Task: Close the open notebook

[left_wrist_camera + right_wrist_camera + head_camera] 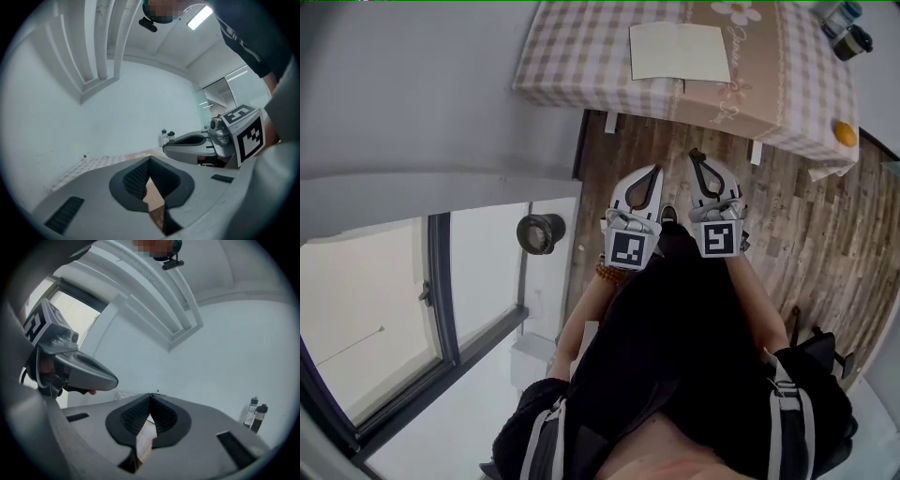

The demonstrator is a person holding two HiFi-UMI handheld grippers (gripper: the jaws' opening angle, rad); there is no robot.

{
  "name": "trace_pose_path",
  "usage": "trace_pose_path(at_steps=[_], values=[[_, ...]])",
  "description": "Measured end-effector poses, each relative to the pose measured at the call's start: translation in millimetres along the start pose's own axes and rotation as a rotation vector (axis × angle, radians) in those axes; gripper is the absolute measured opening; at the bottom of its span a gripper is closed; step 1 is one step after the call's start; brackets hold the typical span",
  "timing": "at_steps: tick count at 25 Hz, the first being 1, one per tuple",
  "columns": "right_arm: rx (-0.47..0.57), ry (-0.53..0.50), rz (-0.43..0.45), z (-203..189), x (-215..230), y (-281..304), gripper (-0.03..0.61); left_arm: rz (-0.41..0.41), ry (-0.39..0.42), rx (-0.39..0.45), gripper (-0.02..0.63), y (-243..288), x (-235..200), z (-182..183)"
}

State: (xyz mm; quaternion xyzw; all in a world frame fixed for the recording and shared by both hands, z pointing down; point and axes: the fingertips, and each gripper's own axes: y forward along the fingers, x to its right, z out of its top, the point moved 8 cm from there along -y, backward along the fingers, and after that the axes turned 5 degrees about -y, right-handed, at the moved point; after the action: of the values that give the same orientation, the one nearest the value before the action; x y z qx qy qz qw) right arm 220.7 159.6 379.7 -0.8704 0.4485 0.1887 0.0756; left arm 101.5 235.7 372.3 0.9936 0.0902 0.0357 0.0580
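Observation:
The open notebook (680, 52) lies flat with blank cream pages on the checked tablecloth of the table (581, 56), at the top of the head view. My left gripper (655, 171) and right gripper (695, 154) are held side by side over the wooden floor, short of the table's near edge and pointing toward it. Both are shut with nothing between the jaws. In the left gripper view the shut left gripper (150, 159) has the right gripper (201, 143) beside it. In the right gripper view the shut right gripper (151, 395) has the left gripper (79, 371) beside it. The notebook is hidden in both gripper views.
Two dark-capped bottles (848, 28) stand at the table's far right corner, seen too as bottles (256, 414) against the white wall. A small yellow object (845, 132) sits on the table's right edge. A window (384, 309) and a round black fixture (541, 232) are at the left.

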Motion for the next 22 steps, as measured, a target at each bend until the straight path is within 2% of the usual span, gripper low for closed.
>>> trace_pose_path(at_steps=[2,5,9,17,22], values=[[-0.005,-0.003,0.006,-4,5,19,0.006,0.006,0.001,0.003,0.012,13,-14,-3],[-0.02,-0.059,0.023,-8,13,36,0.006,0.003,0.018,0.003,0.012,29,-26,-6],[-0.075,-0.071,0.024,-18,17,50,0.006,-0.015,-0.029,-0.012,0.012,46,-45,-13],[-0.162,-0.145,-0.008,-35,37,117,0.006,-0.069,-0.059,0.034,0.012,112,-111,-20],[-0.166,-0.121,-0.034,-30,52,174,0.006,-0.143,-0.076,0.049,0.012,154,-158,-17]])
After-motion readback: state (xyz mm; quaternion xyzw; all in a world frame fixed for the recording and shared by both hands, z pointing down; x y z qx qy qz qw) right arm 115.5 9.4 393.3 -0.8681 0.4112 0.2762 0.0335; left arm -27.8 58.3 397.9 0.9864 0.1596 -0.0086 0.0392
